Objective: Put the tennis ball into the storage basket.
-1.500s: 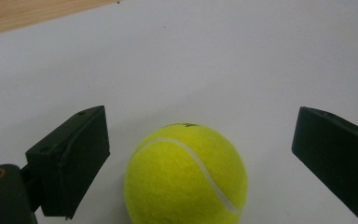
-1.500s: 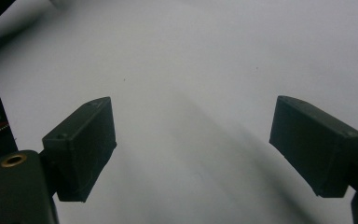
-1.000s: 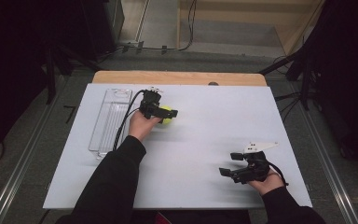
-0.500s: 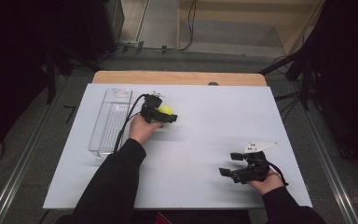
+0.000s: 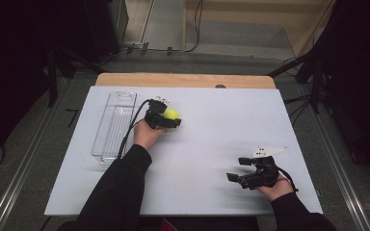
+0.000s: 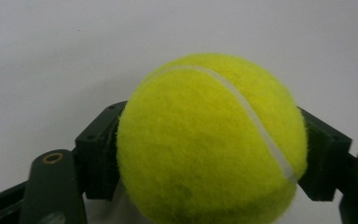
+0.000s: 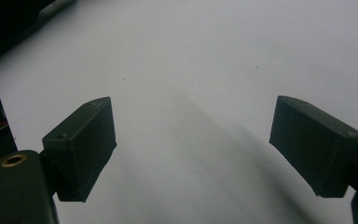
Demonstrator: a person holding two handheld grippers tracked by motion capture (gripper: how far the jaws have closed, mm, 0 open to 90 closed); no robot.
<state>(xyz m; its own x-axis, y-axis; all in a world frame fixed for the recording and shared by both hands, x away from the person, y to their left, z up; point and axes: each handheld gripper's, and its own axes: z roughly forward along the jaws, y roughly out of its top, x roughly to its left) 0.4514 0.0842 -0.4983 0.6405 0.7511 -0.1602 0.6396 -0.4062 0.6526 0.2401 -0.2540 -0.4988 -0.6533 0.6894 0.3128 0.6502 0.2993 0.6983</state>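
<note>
The ball (image 6: 212, 140) sits squarely between the left gripper (image 5: 166, 120) jaws — just closed, pads pressing both its sides — near the tray (image 5: 113, 126) at the table's (image 5: 212, 125) far left, while the right gripper (image 5: 250, 171) rests wide open, empty, well apart.

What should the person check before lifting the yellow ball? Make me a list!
1. Ball between the left gripper jaws: ok; they have just been closing and a pad sits against each side.
2. Grip centred on the ball: ok, the pads meet it at about its widest part.
3. Ball off the table: cannot tell.
4. Tray clear of the left gripper: ok, it lies apart to the side.
5. Right gripper out of the way: ok, jaws open, holding nothing, at the near edge.
</note>
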